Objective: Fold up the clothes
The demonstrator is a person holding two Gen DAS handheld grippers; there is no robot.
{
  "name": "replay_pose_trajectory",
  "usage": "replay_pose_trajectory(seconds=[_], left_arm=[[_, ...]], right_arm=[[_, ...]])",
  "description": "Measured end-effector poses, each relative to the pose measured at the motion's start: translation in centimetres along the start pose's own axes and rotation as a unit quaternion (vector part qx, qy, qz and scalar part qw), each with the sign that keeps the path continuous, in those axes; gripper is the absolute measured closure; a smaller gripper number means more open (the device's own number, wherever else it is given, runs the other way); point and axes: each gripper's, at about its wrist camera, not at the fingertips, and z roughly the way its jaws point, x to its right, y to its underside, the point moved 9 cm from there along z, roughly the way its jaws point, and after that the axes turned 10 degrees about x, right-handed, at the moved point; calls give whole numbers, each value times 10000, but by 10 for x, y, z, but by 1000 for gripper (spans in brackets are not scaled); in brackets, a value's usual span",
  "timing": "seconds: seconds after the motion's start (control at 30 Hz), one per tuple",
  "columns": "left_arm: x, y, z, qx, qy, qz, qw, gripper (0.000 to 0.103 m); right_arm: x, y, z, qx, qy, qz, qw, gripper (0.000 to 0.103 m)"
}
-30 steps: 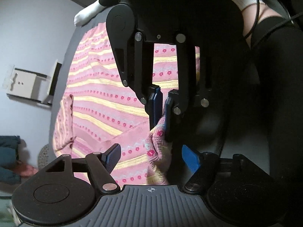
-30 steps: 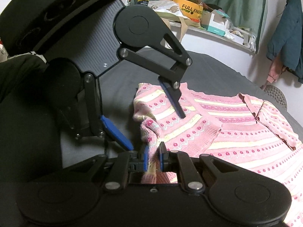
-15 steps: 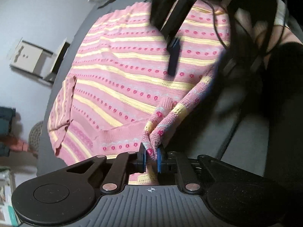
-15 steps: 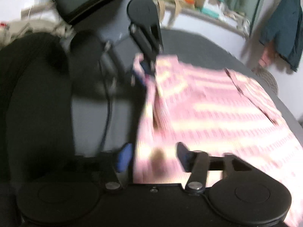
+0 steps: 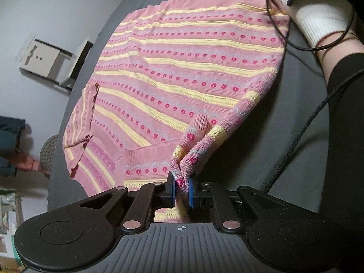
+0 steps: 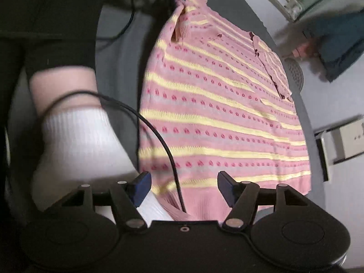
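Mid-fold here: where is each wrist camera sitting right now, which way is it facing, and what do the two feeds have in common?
Left wrist: sits at the shoulder end, looks along the pink sweater toward its hem; left gripper clamps a bunched sleeve; a white sock and leg show.
Right wrist: sits at the hem end, faces back toward the collar; right gripper open above the hem; sock and cable in front.
Shared: sweater, grey surface, sock, left gripper far off.

A dark grey bed (image 5: 268, 136) carries a pink striped sweater (image 5: 182, 68) spread flat, beside a white-socked foot (image 6: 77, 145)
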Motion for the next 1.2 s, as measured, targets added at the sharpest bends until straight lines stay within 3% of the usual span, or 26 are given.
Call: replay_pose_trajectory(seconds=[0.13,0.2,0.3,0.43,0.67,0.8,0.97,1.1,1.2], left_arm=[[3,0,-2,-48,-50,-23,10000,93],[4,1,-3,-63,-56,-31,10000,93],[4,0,-4,-66,-60,-55,9999,93],[3,0,-4,-66,-53,-53,10000,93],[5,-1,-3,-85,2,26,10000,93],[5,-1,-2,-84,4,20,10000,93],[5,0,-2,-77,5,-21,10000,93],[5,0,-3,-70,-7,-61,10000,93],[-1,-1,-3,-48,-127,-155,9998,93]], right_arm=[[20,20,1,-185,-200,336,9991,53],[26,27,-1,-195,-449,468,9977,55],[22,29,-5,-144,-808,152,9965,59],[15,30,-12,-70,-1293,-436,9906,74],[9,28,-8,28,-2235,-1418,9643,79],[12,25,6,-163,-2963,-1344,9454,89],[8,33,30,-757,-3403,-1170,9299,95],[10,31,32,-780,-3379,-984,9328,100],[23,27,24,-560,-2872,-614,9543,100]])
